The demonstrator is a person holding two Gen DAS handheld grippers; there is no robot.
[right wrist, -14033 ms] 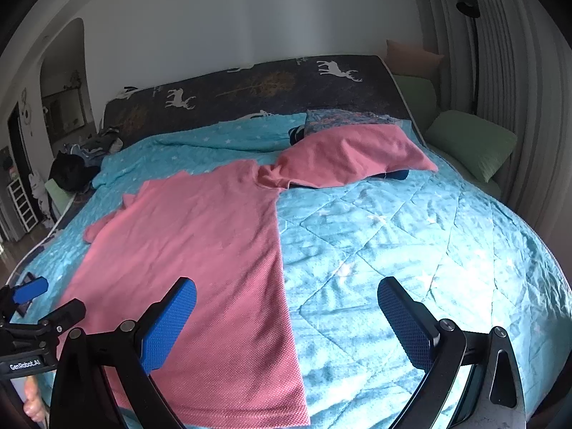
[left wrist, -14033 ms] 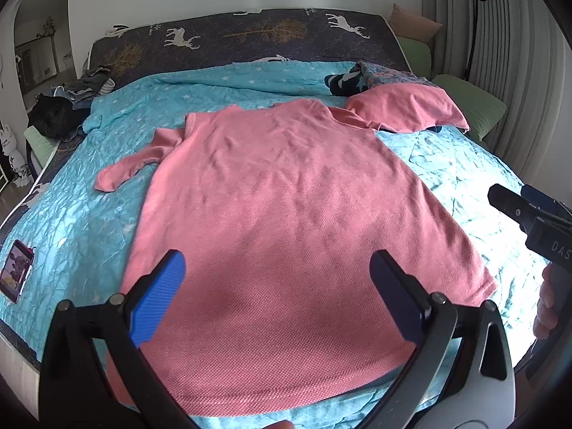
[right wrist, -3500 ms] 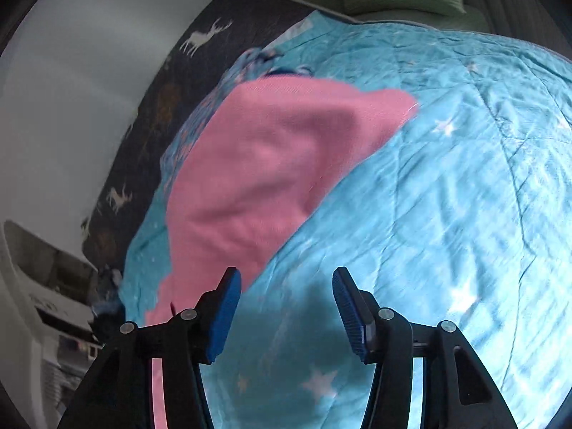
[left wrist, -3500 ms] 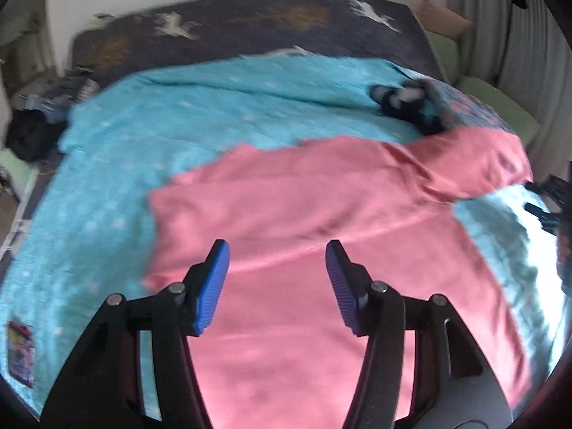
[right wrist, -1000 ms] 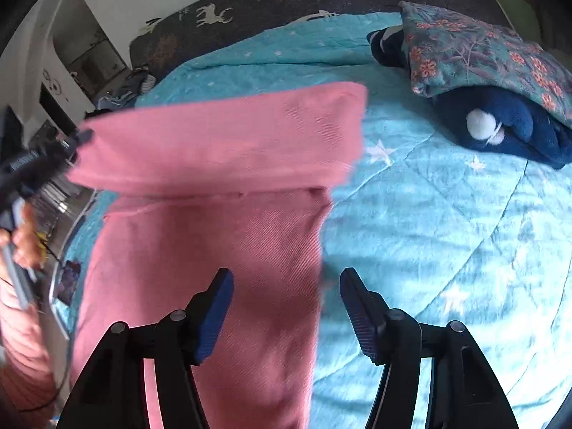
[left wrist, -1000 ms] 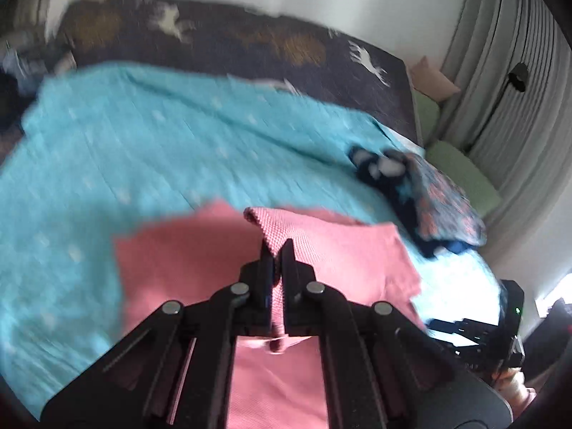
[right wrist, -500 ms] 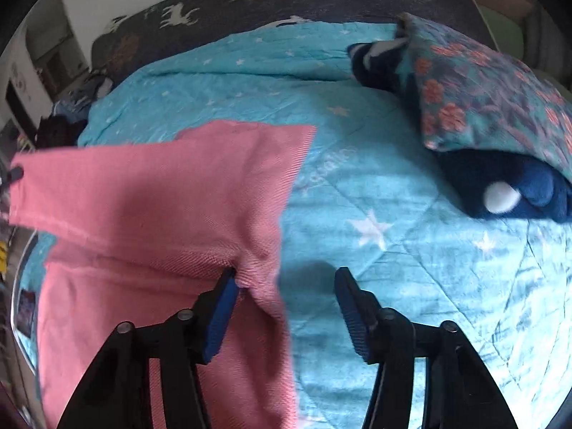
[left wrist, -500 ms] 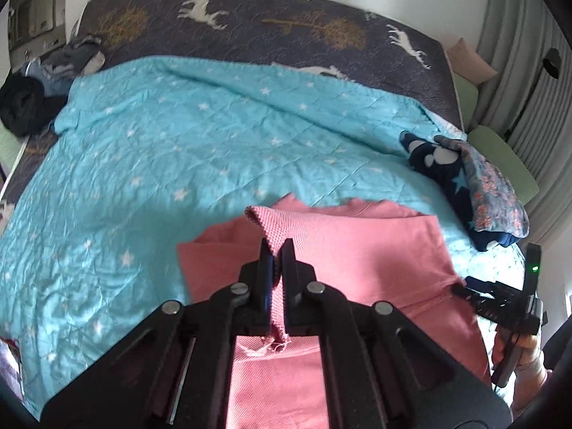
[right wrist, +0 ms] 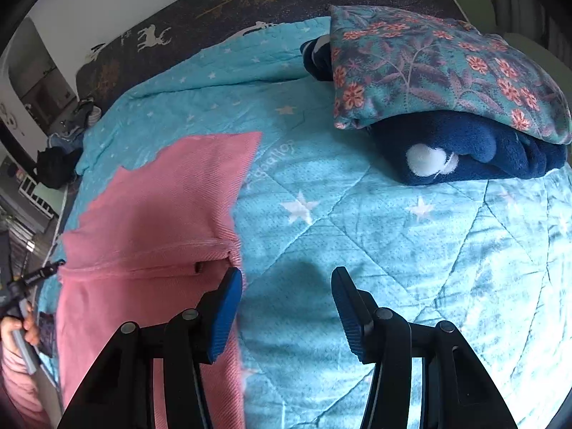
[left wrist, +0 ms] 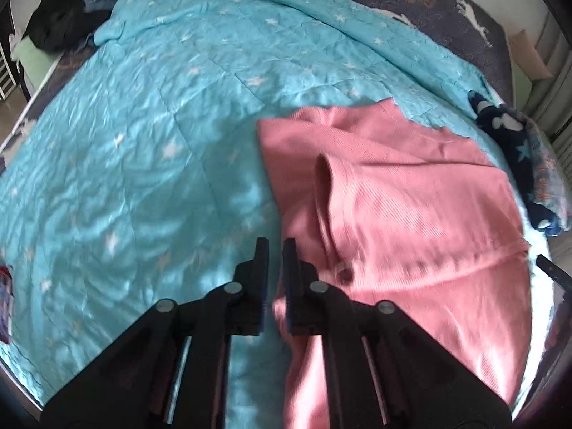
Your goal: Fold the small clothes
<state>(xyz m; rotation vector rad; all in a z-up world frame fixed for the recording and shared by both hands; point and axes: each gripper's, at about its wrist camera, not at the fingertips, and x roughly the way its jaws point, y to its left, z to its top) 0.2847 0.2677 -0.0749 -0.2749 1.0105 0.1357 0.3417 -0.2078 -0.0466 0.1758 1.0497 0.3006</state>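
- A turquoise quilt (left wrist: 150,150) with white stars covers the bed.
- A dark bedspread (right wrist: 221,10) printed with white deer and gold trees lies beyond the quilt.
- A folded floral cloth (right wrist: 429,71) rests on top of a navy fleece (right wrist: 475,150) with a white patch.
- A heap of dark clothes (left wrist: 57,28) sits at the bed's far left corner.

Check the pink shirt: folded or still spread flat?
Partly folded. The shirt lies on the quilt with its top part doubled over the body, its edge forming a seam line across. Further folds not yet done.
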